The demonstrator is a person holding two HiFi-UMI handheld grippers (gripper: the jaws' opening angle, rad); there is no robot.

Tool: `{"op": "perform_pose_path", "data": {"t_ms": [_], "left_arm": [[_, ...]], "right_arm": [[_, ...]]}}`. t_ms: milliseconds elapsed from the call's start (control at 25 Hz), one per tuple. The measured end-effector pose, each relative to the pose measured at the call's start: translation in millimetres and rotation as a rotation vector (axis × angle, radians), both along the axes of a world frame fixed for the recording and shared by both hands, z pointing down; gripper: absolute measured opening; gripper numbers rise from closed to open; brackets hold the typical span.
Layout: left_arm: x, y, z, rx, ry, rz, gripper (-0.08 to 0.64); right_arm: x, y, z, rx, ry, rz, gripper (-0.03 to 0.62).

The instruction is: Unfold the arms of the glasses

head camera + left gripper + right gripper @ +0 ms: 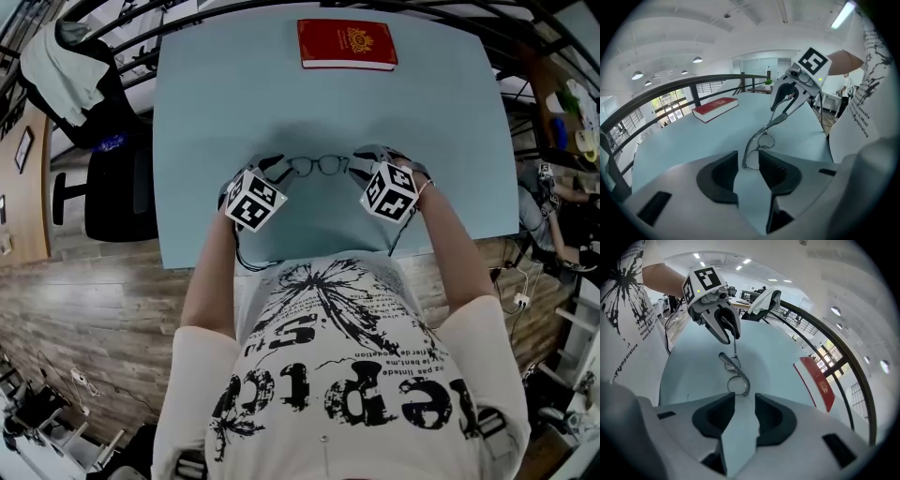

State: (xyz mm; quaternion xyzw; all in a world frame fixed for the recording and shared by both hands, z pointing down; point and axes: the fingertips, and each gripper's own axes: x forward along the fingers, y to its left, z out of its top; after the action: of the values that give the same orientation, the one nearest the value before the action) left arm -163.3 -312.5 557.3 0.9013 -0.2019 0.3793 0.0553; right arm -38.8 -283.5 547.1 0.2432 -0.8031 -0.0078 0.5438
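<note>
Thin dark-framed glasses (317, 166) lie on the light-blue table (234, 94), near its front edge, between my two grippers. The left gripper (273, 168) is at the frame's left end and the right gripper (362, 161) at its right end. In the left gripper view the jaws (747, 168) stand apart, with the near end of the glasses (757, 146) just off their tips and untouched. Across the frame, the right gripper (786, 96) has its fingers spread. In the right gripper view the jaws (744, 405) are also apart, with the glasses (738, 379) just beyond them. A thin arm rises toward the left gripper (724, 328).
A red book (347, 44) lies at the table's far edge, also seen as the book (715, 108) and the book (818, 381). A black chair (112, 192) with draped clothing (58, 58) stands left of the table. A dark railing (670, 91) runs behind it.
</note>
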Motion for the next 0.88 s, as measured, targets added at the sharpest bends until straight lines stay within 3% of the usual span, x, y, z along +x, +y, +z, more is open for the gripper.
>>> {"op": "perform_pose_path", "data": {"t_ms": [200,360,600,880], "left_arm": [[-17.1,11.9,-12.5,0.042,0.045,-0.073,0.14],[-30.9,17.9,-36.6,0.117,0.103,-0.172,0.124],[-32.0,20.2,-104.9,0.258,0.257,-0.258,0.037],[-27.6,15.6,-207.2,0.437,0.467,-0.296,0.025]], "right_arm": [[7.5,12.6,-2.8,0.026,-0.045,0.112,0.137],[14.4,17.1,-26.9,0.08,-0.165,0.281,0.07],[11.6,14.6,-92.5,0.295,-0.393,0.436,0.012],[4.8,6.1,-175.4,0.524,-0.602,0.445,0.011]]}}
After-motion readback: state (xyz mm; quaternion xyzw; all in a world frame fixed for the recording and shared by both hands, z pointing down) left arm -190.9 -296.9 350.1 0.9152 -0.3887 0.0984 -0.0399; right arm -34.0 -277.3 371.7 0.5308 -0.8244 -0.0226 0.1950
